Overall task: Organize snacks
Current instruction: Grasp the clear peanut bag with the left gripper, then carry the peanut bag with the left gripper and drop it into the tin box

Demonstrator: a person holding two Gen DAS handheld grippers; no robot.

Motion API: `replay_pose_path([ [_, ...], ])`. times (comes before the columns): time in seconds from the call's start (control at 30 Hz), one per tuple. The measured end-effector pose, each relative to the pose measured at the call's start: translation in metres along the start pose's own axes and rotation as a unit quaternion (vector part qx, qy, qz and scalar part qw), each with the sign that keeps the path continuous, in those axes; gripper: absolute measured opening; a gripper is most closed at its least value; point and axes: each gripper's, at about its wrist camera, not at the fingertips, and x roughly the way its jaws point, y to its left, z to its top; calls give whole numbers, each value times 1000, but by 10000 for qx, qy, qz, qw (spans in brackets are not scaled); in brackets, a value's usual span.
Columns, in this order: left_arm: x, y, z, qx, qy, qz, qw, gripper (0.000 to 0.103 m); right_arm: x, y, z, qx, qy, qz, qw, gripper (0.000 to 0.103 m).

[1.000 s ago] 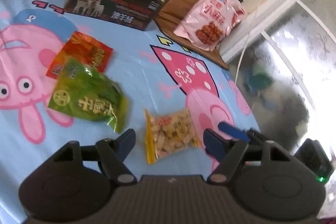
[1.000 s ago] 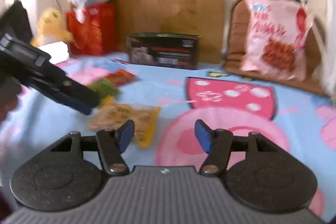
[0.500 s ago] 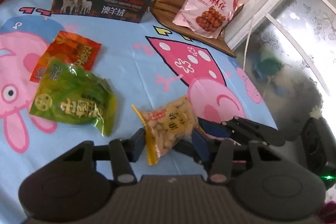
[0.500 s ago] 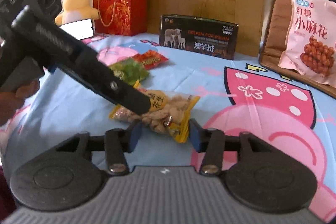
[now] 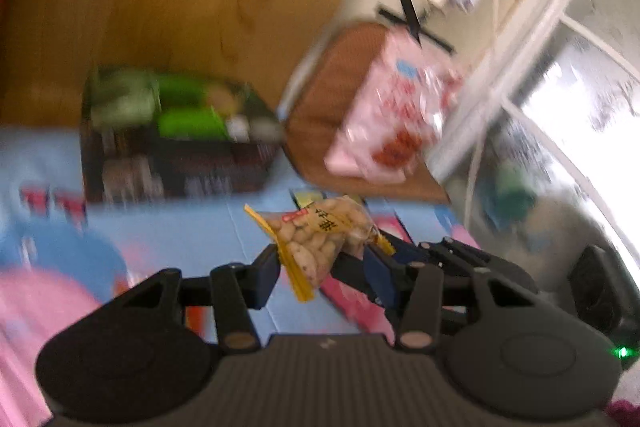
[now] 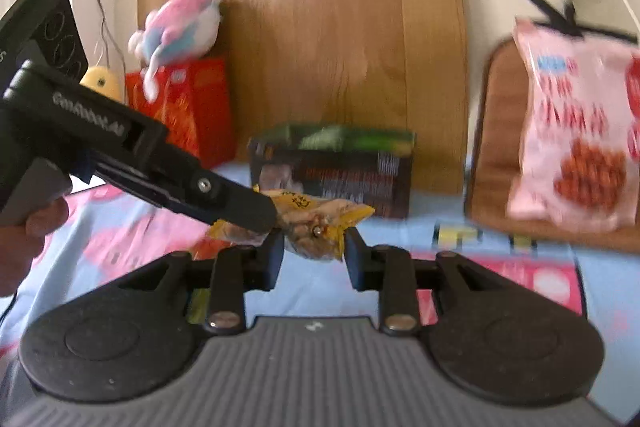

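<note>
I hold the peanut packet (image 5: 324,235) in mid-air above the blue cartoon bedsheet (image 5: 248,223), both grippers pinched on it at once: the left gripper (image 5: 320,269) clamps its lower yellow-edged end, while the right gripper (image 6: 314,247) closes on the opposite crimped end, as the right wrist view shows. I judge the double hold is there to keep the slack, lumpy bag level and stop it swinging while it travels. Beyond it stands the dark open box (image 6: 332,175), green packets showing at its top, the likely destination, since other snacks already sit inside. To its right a large pink snack bag (image 6: 576,131) leans upright against a brown cushion (image 5: 320,115), apparently parked out of the way. A red gift bag (image 6: 188,107) with a plush toy (image 6: 176,23) on top sits at the wooden headboard (image 6: 340,27). Motion blur hides the box's print.
</note>
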Motion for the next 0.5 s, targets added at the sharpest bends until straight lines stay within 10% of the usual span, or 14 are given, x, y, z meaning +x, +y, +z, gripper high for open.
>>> replay_pose_path([
  [0.2,22,39,73,-209,-662,696,9952,57,80,-8,57,-115,-462,-197,9987,45],
  [0.5,-8,113,-2,-1364,-206,267,9901,58,82,-28,21,983,529,744,9910,46],
])
